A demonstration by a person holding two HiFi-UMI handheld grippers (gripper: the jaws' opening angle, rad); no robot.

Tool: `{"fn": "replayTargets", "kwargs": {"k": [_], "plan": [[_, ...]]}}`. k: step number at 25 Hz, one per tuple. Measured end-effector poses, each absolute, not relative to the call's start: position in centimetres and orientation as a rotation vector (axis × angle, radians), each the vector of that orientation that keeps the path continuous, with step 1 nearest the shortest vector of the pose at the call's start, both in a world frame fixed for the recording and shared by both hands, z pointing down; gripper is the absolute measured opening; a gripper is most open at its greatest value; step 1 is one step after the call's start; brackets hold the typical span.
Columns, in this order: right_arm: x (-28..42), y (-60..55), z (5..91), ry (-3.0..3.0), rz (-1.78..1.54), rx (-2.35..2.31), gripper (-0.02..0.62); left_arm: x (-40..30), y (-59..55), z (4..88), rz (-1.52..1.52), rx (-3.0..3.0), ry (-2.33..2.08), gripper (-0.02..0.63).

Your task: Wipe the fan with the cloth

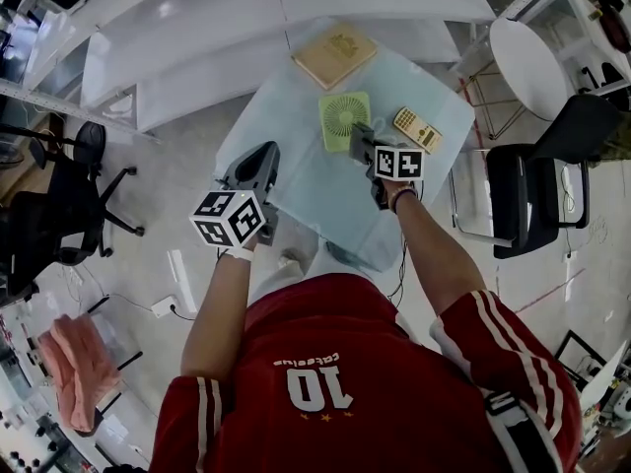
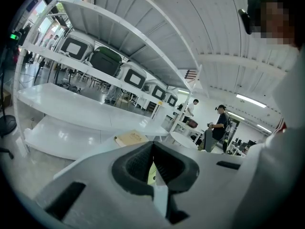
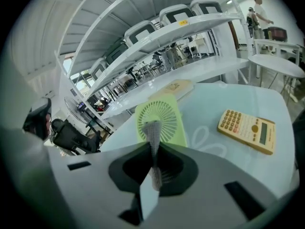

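Observation:
A light green fan (image 1: pixel 343 116) lies flat on the pale blue table (image 1: pixel 296 180); it also shows in the right gripper view (image 3: pixel 167 116). My right gripper (image 1: pixel 361 139) hovers at the fan's near right edge, shut on a strip of grey cloth (image 3: pixel 153 135) that sticks up between its jaws (image 3: pixel 153 149). My left gripper (image 1: pixel 258 163) is held over the table's left edge, away from the fan. Its jaws (image 2: pixel 153 149) are shut with nothing in them, and only a sliver of the fan (image 2: pixel 151 173) shows past them.
A yellow calculator (image 1: pixel 417 129) lies right of the fan, and a tan notebook (image 1: pixel 335 55) lies beyond it. White shelving (image 1: pixel 246 28) runs behind the table. A black chair (image 1: pixel 537 180) stands to the right, a round white table (image 1: pixel 537 62) behind it, and more chairs (image 1: pixel 59 200) at left.

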State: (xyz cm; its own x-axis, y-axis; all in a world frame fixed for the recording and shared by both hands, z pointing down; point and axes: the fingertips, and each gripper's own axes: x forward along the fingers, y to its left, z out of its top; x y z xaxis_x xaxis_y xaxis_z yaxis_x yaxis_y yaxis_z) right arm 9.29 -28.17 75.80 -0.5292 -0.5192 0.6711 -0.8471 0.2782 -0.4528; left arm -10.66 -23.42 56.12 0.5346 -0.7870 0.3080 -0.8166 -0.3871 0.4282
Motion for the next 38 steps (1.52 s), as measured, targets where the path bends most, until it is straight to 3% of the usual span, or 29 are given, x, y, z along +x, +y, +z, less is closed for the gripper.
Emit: {"fn": "replayTargets", "kwargs": {"k": [20,38], "plan": [[1.5,-28.3,78.2,-2.2,1.147,1.022,0.021,-14.5,-22.3,57.4,0.084,2.144,-1.419,0.003],[1.4,-29.1,80.5,-2.17,1.161,0.951,0.021,-15.1,-23.3,58.3,0.106,2.097,-1.465,0.003]]}}
